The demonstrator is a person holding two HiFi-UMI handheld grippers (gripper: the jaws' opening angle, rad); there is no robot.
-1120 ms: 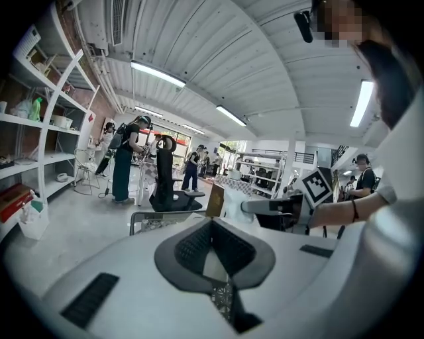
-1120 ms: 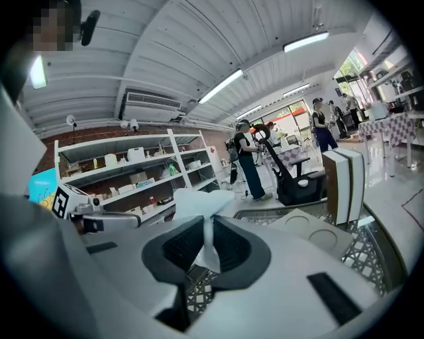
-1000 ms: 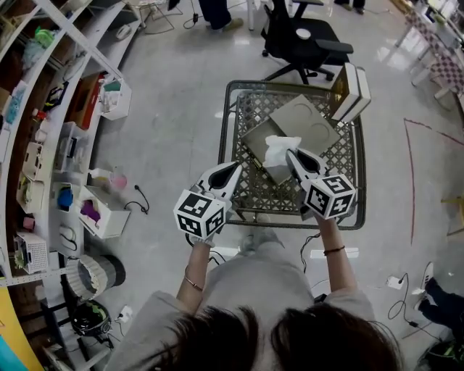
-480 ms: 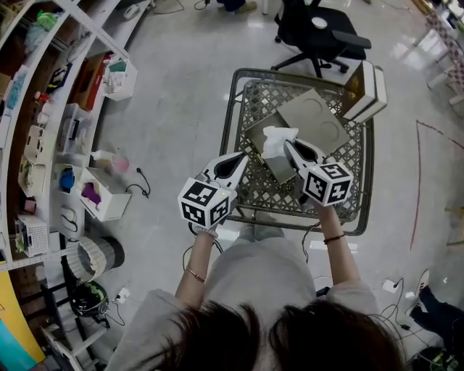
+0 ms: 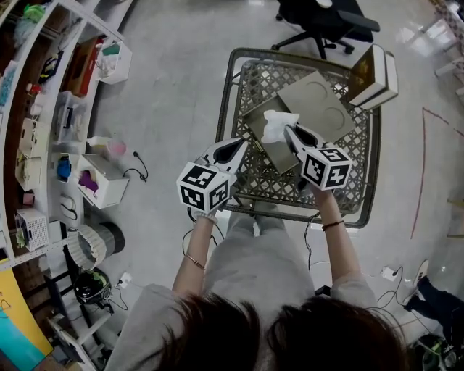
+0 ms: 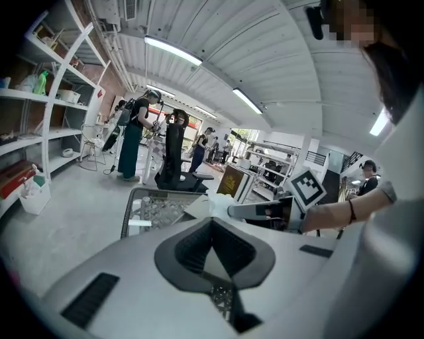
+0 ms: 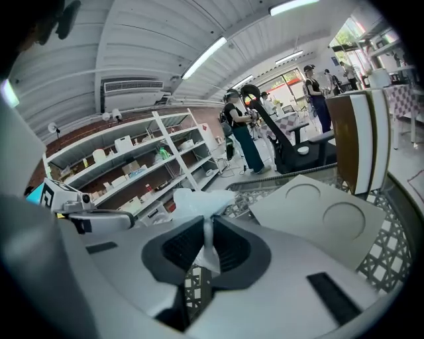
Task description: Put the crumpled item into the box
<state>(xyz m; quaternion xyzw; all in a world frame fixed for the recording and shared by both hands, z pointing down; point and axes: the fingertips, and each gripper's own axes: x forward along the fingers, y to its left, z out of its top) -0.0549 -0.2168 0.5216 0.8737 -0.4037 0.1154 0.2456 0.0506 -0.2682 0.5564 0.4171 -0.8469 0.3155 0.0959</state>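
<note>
Your floor (image 5: 174, 80) is glossy pale grey, with a thin red line (image 5: 419, 181) marked at your right. White shelving (image 5: 43, 109) loaded with bins runs along your left, against a brick wall (image 6: 111, 86). A black office chair (image 5: 326, 18) stands beyond the wire-mesh table (image 5: 224, 123). Overhead: white panelled ceiling (image 6: 291, 73), strip lights (image 6: 172, 50), wall-mounted air conditioner (image 7: 132, 86).
</note>
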